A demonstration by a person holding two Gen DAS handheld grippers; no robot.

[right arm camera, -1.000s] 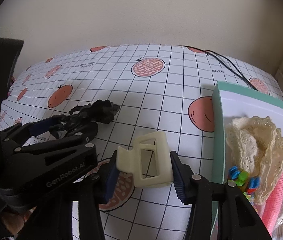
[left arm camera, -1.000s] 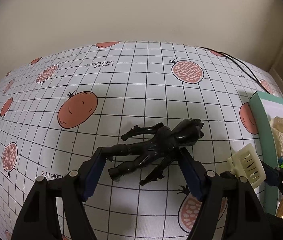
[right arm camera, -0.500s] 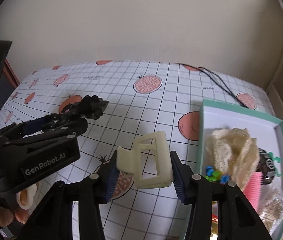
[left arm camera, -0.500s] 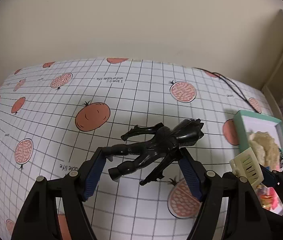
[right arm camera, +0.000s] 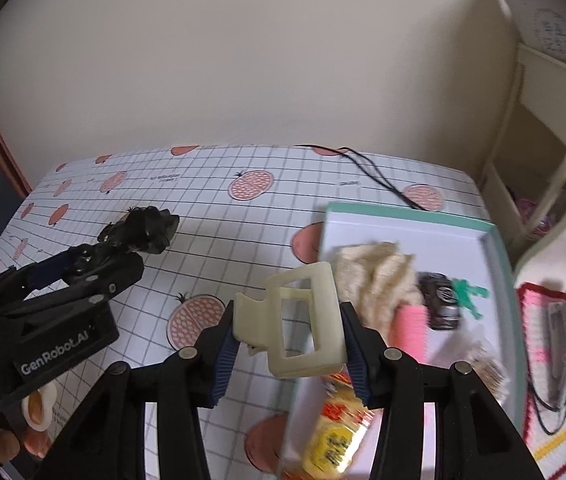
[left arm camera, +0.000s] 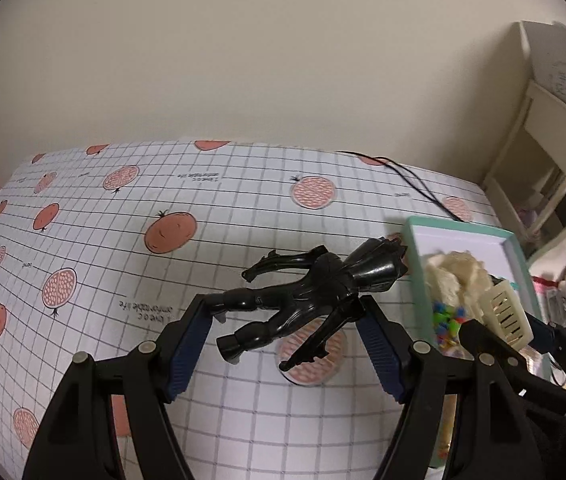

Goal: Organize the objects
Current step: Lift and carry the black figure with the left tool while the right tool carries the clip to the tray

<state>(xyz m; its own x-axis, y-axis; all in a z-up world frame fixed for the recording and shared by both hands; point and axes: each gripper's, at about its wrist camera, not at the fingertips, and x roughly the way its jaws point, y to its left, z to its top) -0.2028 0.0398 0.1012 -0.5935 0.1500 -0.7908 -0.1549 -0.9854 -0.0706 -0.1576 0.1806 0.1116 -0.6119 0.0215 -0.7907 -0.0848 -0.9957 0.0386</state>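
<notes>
Black figure (left arm camera: pixel 307 296), clamped in the left gripper (left arm camera: pixel 287 344), and cream hair clip (right arm camera: pixel 303 320), clamped in the right gripper (right arm camera: pixel 287 352), have risen off the tablecloth (left arm camera: pixel 163 280) toward the tray (right arm camera: pixel 403 220); deposit appears imminent.

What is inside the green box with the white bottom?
Inside the green box: cream lace cloth, pink roll, dark toy car, green figure, yellow packet. The hair claw hides part of it.

left tongs (left arm camera: pixel 285 330) clamp black figure (left arm camera: pixel 307 292) | above tablecloth (left arm camera: pixel 123 240) | tray (left arm camera: pixel 519 264) right
</notes>
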